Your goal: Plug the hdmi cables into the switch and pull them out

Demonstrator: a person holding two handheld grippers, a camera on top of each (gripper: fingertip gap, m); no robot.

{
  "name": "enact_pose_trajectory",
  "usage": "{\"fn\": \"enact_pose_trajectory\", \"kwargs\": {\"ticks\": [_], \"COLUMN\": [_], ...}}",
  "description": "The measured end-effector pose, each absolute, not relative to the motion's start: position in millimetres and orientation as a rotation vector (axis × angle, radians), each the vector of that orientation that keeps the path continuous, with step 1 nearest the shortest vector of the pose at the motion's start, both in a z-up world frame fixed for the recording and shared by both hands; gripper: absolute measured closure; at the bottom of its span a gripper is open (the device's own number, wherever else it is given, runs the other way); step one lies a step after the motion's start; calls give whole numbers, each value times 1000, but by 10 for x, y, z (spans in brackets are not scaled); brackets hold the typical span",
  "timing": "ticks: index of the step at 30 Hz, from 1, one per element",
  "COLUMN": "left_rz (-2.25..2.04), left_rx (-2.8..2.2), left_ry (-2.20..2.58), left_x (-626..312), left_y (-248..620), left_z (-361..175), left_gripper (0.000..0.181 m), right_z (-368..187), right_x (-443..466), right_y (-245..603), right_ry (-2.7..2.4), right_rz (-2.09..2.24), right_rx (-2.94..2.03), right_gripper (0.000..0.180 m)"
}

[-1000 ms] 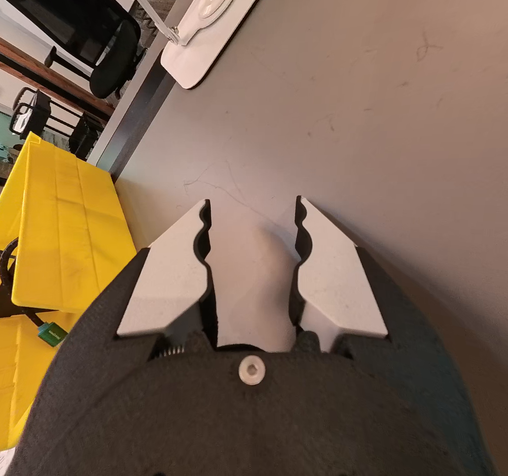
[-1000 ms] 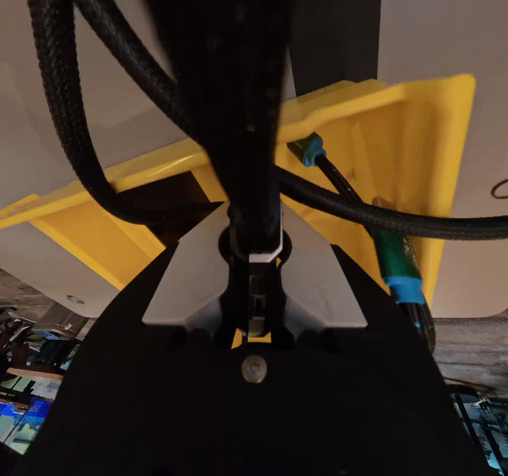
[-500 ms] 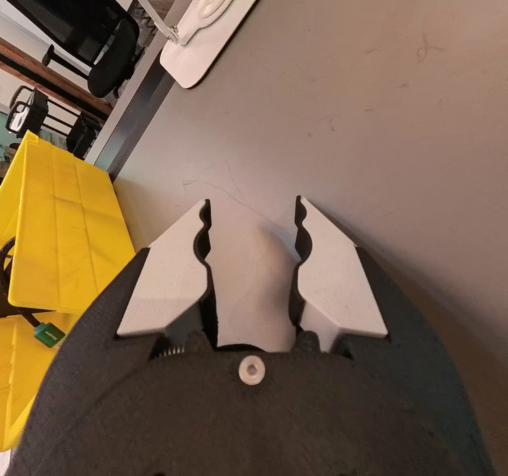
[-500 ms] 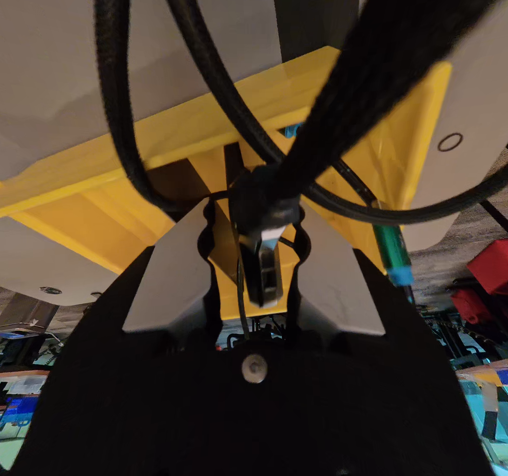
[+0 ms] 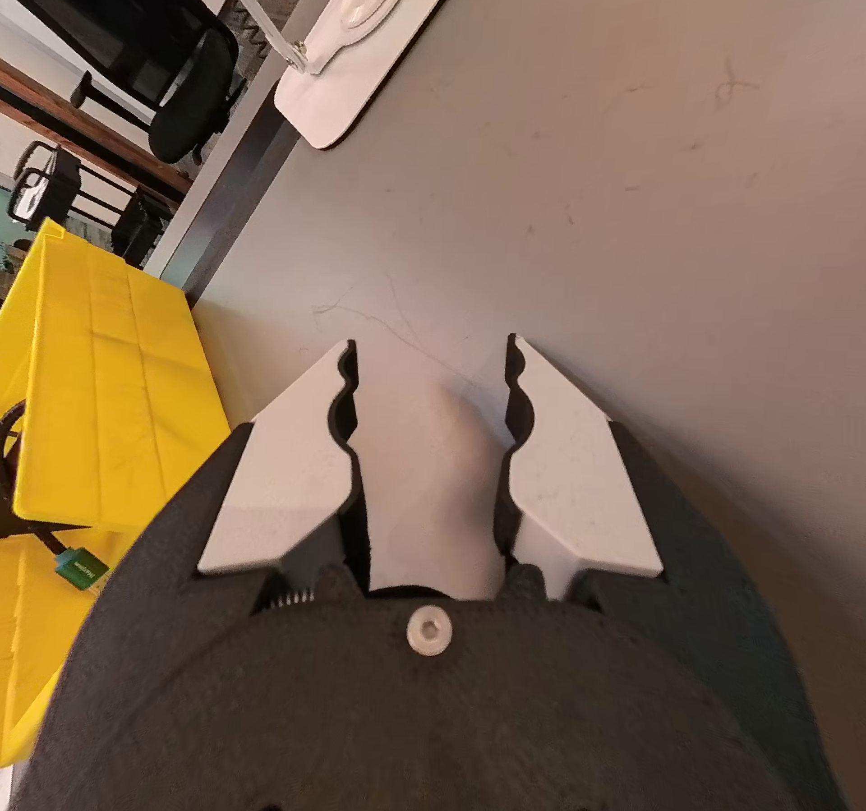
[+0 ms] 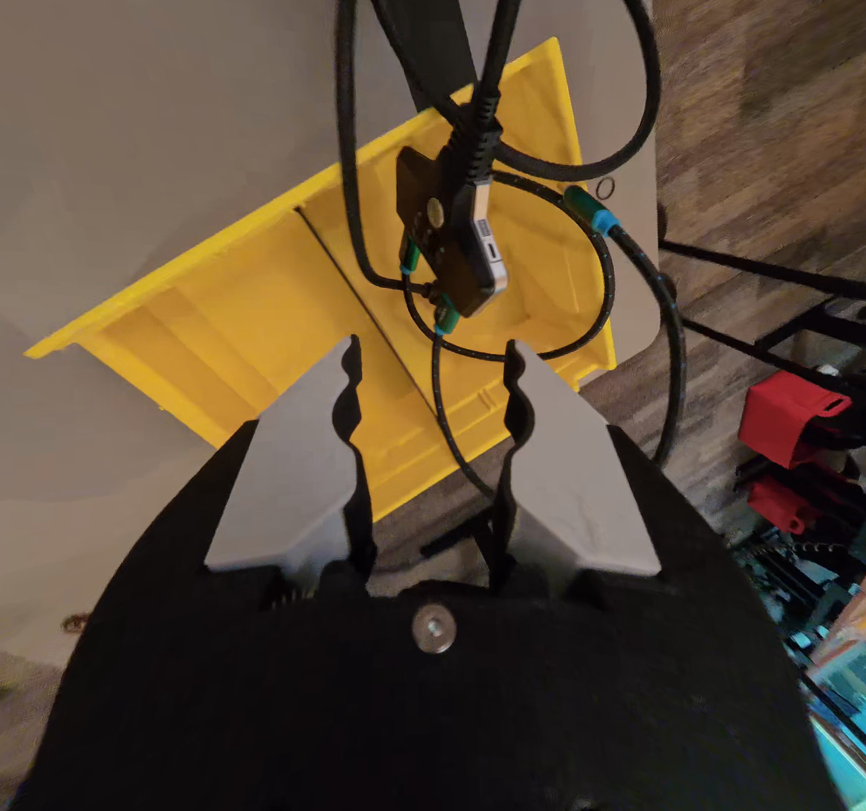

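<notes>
The right gripper [image 6: 431, 348] hangs wide and empty just short of the black switch [image 6: 445, 245], which lies among braided cables [image 6: 604, 268] in the right half of a yellow bin [image 6: 262, 301] at the table's [image 6: 140, 109] edge. The left gripper [image 5: 431, 343], equally wide, idles over bare table. Judged between cables: next, close on a green plug [image 6: 445, 317].

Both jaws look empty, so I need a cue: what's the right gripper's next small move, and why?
Probably ease the right gripper forward onto the nearer green plug seated in the switch. Its jaws stand open and empty, that plug lies just ahead of them over the yellow bin, and the left gripper, also open, points elsewhere.
</notes>
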State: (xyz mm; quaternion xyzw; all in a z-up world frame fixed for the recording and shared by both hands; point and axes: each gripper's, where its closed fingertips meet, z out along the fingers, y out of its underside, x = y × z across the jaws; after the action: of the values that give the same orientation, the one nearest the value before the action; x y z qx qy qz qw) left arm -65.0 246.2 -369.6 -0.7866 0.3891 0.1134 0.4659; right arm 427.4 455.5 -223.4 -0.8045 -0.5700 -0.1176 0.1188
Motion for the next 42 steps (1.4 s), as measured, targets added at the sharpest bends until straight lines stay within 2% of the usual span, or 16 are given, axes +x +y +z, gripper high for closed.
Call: {"fn": "enact_pose_trajectory", "kwargs": {"ticks": [5,11,17,20,23,27,31,35,42], "left_rz": [249,266,391,501,553,524,447,283,129], "left_rx": [-1939,-1864,-1775,-1782,-1947,-2140,-2377,-2588,-2774], "left_ry": [928,914,797,783,794,914,1147,1269,1301], "left_x": [-673,-679,-1175,-1684,-2197,-2584,-2775,-2853,-2884], "left_y": [2474,2517,2684,2914,3288,3917,4364,4549,4723], "left_z": [-3652,-3372,-2634,-2187,-2022,-2187,-2758,-3249,-3718], "left_gripper": [105,106,109,120,122,120,114,111,107], "right_z": [-2115,-1990,-2012,-2172,-2366,-2879,-3273,-3391,-3470], "right_x": [4094,3164,1836,1282,817,505,414,436,468], "right_y": [4035,3365,3102,3133,3152,3180,3135,3175,3215], "right_ry": [-1566,-1559,-1559,-1495,-1401,-1383,-1421,-1411,-1409], "right_rz": [-295,-38,256,442,646,736,765,777,794], "right_rx": [-2219,-1961,-1697,-1644,-1587,-1570,-1601,-1606,-1627], "right_gripper": [125,137,140,142,145,148,150,154,153]}}
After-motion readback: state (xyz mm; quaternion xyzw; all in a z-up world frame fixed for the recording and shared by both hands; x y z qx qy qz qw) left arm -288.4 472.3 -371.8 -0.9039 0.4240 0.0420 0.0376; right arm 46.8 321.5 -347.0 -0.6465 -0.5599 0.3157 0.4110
